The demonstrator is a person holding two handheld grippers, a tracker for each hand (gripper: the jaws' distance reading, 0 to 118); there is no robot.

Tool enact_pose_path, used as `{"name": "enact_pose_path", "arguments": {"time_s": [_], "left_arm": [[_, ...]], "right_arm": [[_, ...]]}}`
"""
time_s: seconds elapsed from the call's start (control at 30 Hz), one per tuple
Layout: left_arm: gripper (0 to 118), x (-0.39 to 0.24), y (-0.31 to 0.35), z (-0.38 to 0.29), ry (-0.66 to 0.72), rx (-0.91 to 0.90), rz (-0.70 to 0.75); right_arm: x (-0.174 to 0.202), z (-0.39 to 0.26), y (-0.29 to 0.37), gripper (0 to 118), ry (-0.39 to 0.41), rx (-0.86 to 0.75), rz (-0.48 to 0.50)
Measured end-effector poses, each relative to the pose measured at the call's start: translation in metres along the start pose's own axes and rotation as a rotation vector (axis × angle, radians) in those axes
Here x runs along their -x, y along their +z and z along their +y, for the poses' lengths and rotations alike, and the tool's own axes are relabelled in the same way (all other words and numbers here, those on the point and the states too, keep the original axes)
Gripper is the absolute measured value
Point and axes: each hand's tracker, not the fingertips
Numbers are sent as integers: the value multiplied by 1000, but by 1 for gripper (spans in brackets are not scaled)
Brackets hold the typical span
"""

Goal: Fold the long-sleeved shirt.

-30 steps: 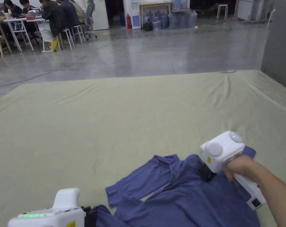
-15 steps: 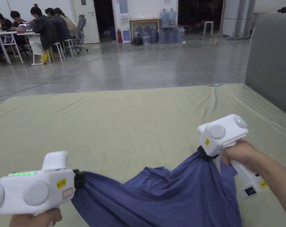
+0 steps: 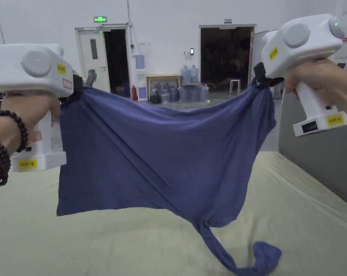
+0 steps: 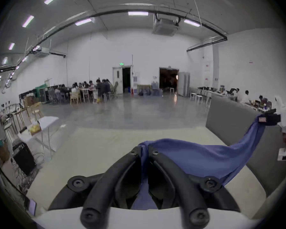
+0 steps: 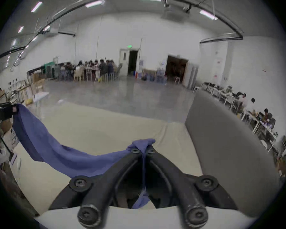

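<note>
One blue long-sleeved shirt (image 3: 158, 154) hangs spread in the air, a sleeve trailing onto the green-covered table (image 3: 305, 215). Left gripper (image 3: 75, 91) and right gripper (image 3: 259, 77) each have jaws clamped on an upper corner.

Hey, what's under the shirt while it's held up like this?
Under the shirt lies the green sheet. One sleeve trails down onto it. The shirt hangs between the left gripper and right gripper, and hides the sheet behind it.
</note>
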Motion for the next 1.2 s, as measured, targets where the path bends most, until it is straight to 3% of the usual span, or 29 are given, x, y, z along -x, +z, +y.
{"name": "enact_pose_path", "arguments": {"time_s": [0.1, 0.2, 0.43, 0.57, 0.8, 0.97, 1.2], "left_arm": [[0, 3, -2, 38, 55, -22, 48], [0, 3, 2, 62, 71, -68, 21], [0, 1, -7, 59, 10, -100, -6], [0, 4, -28, 9, 28, -39, -11], [0, 7, -54, -115, 68, 92, 0], [0, 25, -24, -160, 119, 118, -36], [0, 47, 69, -259, 36, 164, -89]], "right_arm": [[-10, 39, 4, 0, -58, -109, -89], [-17, 61, 23, 0, -143, -214, -87], [-24, 65, 25, 0, -129, -213, -110], [-25, 15, -18, 0, -137, -122, -81], [-6, -112, -77, 0, -247, 43, 19], [0, -152, -55, 0, -222, 34, 62], [8, -256, 21, 0, -106, 42, 166]]}}
